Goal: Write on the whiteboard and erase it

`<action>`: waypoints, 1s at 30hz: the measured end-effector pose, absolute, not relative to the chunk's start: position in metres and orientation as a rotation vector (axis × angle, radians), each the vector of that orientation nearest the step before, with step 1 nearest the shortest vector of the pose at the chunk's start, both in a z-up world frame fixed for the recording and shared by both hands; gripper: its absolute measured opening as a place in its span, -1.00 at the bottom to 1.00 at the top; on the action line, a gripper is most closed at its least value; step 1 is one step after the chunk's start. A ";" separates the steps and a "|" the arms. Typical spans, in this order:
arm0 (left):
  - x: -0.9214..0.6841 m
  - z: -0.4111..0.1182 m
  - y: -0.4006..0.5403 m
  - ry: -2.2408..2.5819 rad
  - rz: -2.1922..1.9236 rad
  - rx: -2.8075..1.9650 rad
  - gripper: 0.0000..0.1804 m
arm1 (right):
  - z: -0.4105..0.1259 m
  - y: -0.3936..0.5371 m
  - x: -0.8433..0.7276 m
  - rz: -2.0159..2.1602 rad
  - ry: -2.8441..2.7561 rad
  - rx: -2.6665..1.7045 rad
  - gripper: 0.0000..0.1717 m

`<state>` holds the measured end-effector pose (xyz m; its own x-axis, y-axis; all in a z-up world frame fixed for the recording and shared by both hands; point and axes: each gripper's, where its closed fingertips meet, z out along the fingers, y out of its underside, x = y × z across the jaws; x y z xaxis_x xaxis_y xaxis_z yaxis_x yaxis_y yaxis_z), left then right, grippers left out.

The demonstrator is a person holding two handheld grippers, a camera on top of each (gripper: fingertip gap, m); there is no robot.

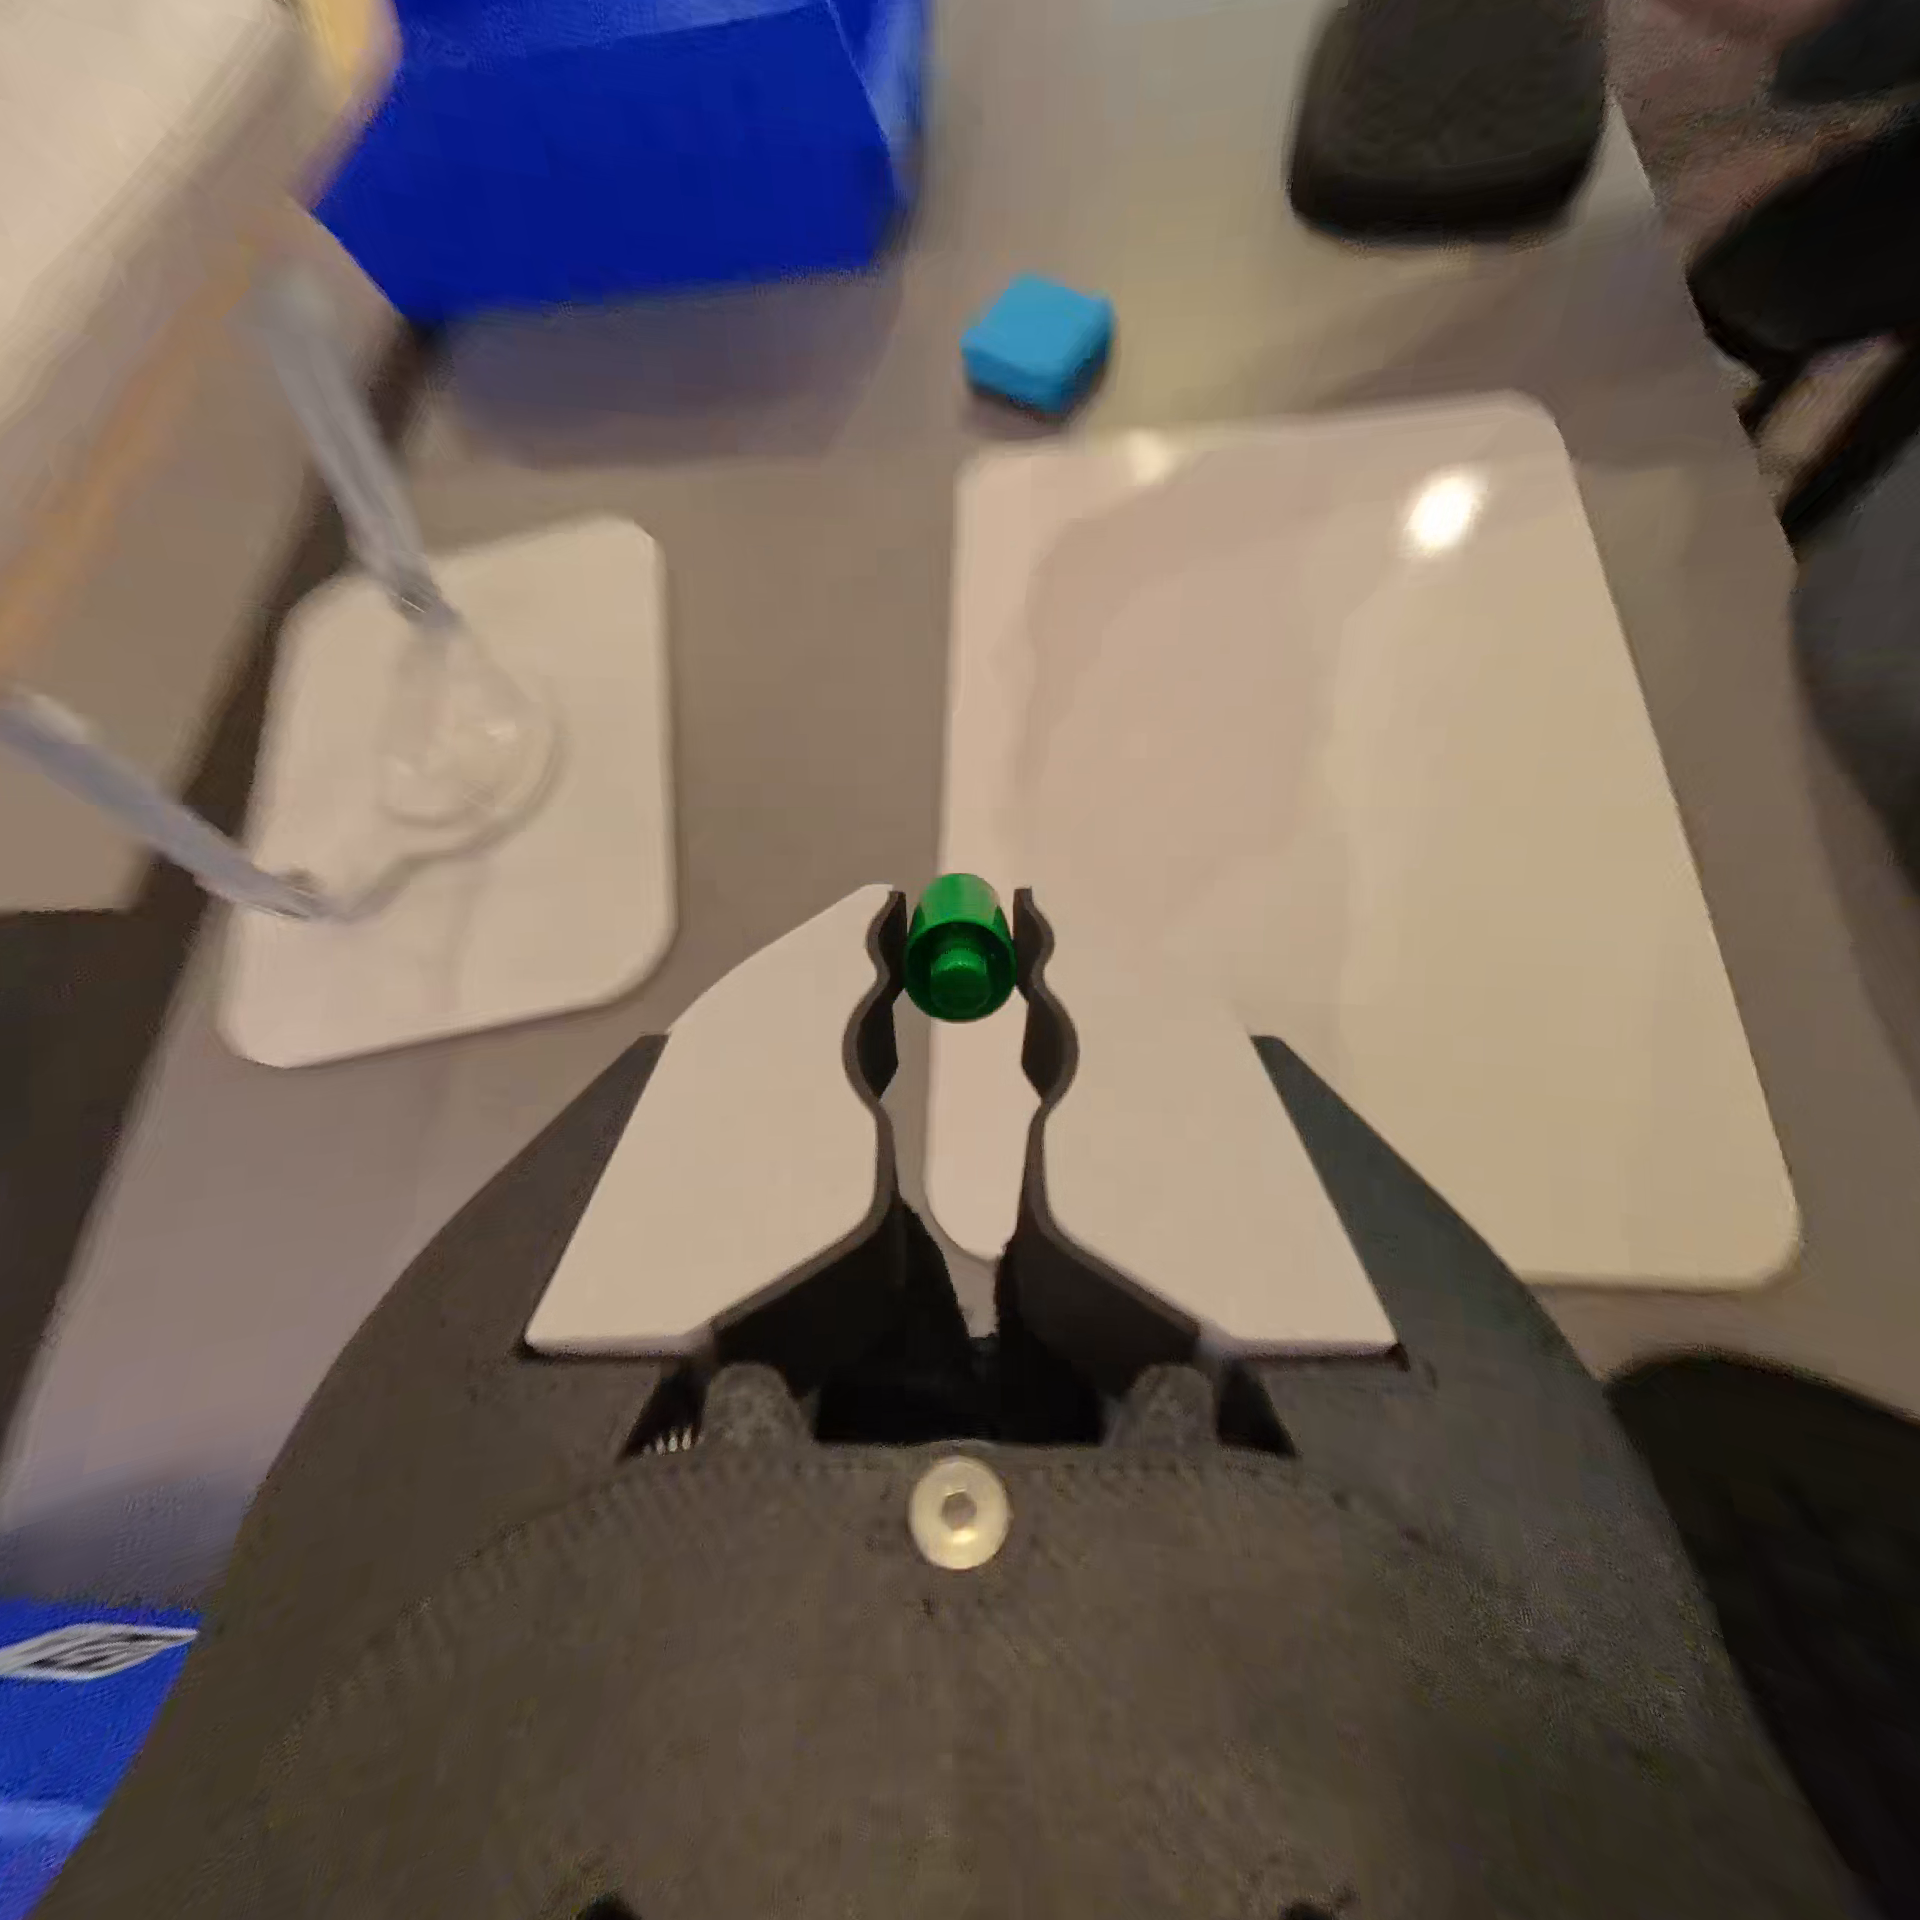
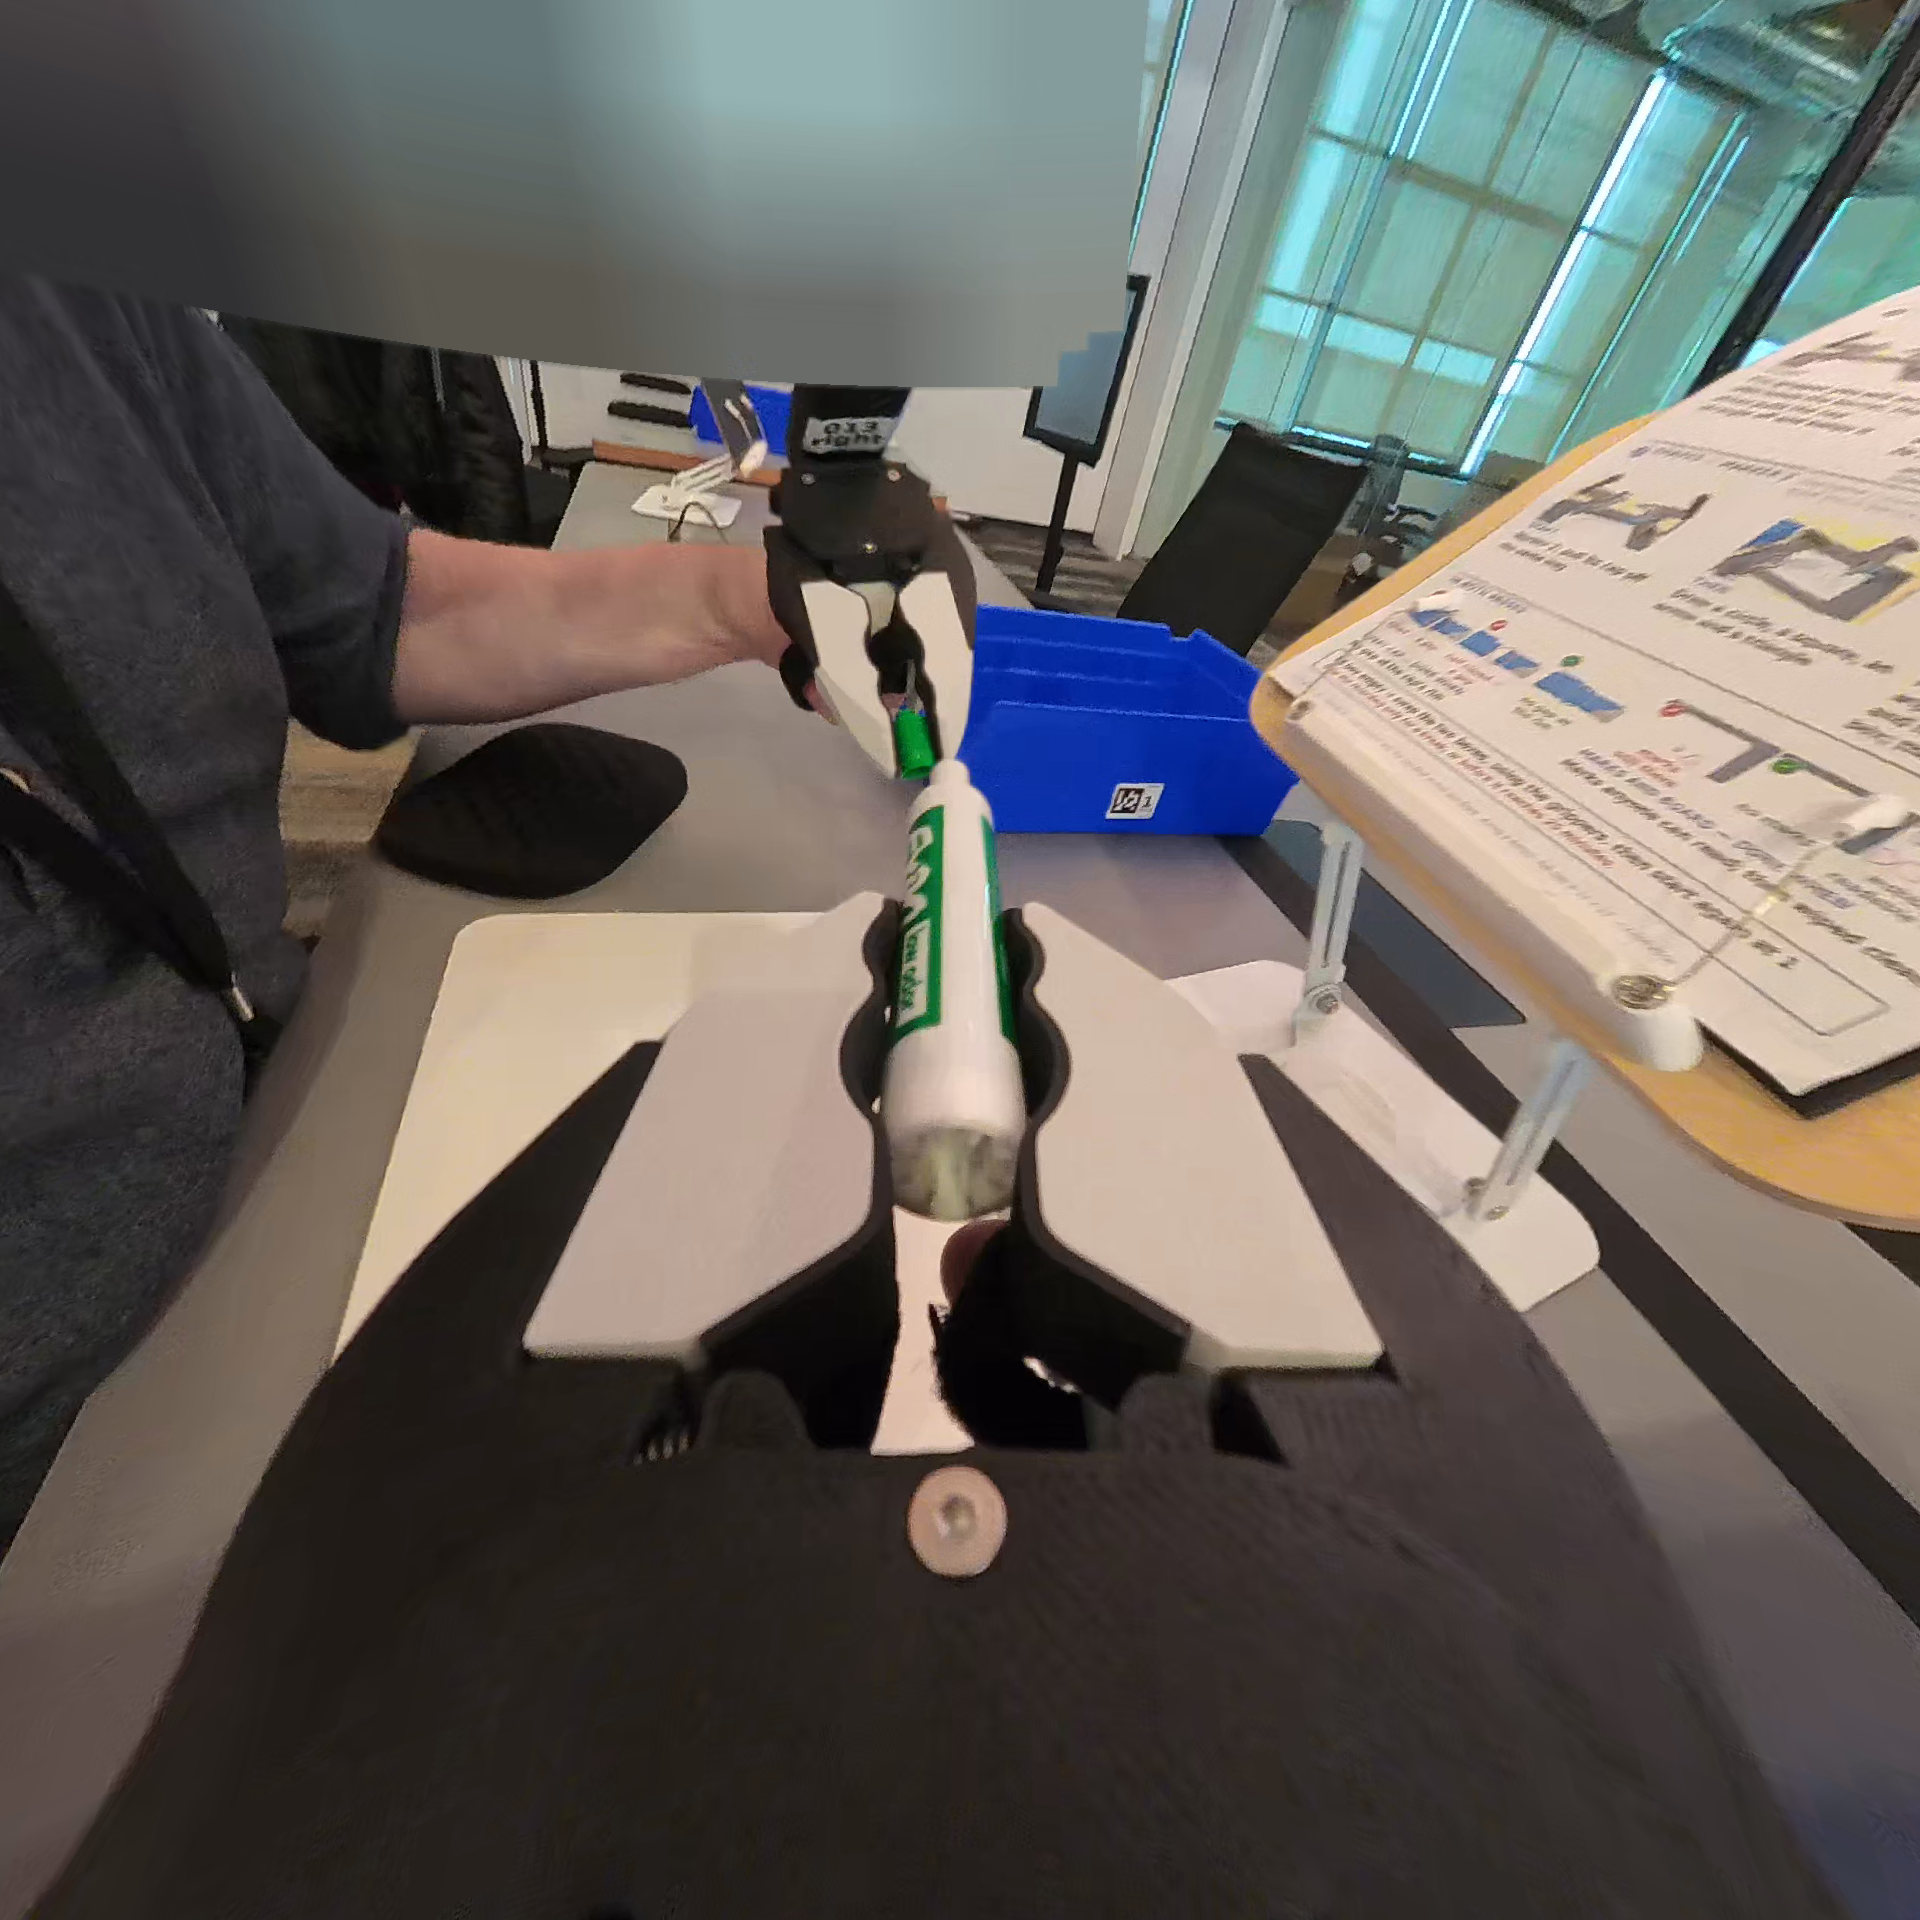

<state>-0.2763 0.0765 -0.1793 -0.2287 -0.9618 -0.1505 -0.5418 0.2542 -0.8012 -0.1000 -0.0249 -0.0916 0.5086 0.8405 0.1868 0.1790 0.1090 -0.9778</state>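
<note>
Green marker cap (image 1: 957, 948) clamped in left tool (image 1: 957, 961); right tool (image 2: 951, 997) clamped on white-green marker barrel (image 2: 951, 977) (cap just off its tip), above whiteboard (image 1: 1351, 831) on worktop (image 1: 800, 675).

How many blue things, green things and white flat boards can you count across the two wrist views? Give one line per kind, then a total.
Blue: 2, the bin and the small block.
Green: 2, the cap in the left gripper and the marker in the right gripper.
White boards: 2, the whiteboard and the stand base.
Total: 6.
</note>
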 end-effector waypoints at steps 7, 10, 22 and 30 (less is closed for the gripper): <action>-0.294 -0.259 0.082 2.095 -0.734 -1.483 -0.78 | -0.106 -0.025 -0.125 0.619 -0.961 -1.485 -0.76; -0.297 -0.286 0.081 2.190 -0.692 -1.503 -0.78 | -0.125 -0.021 -0.134 0.527 -1.000 -1.599 -0.77; -0.311 -0.298 0.086 2.163 -0.702 -1.526 -0.78 | -0.178 -0.002 -0.205 0.313 -1.176 -1.889 -0.77; -0.312 -0.298 0.083 2.158 -0.723 -1.515 -0.78 | -0.200 0.008 -0.228 0.195 -1.230 -1.988 -0.77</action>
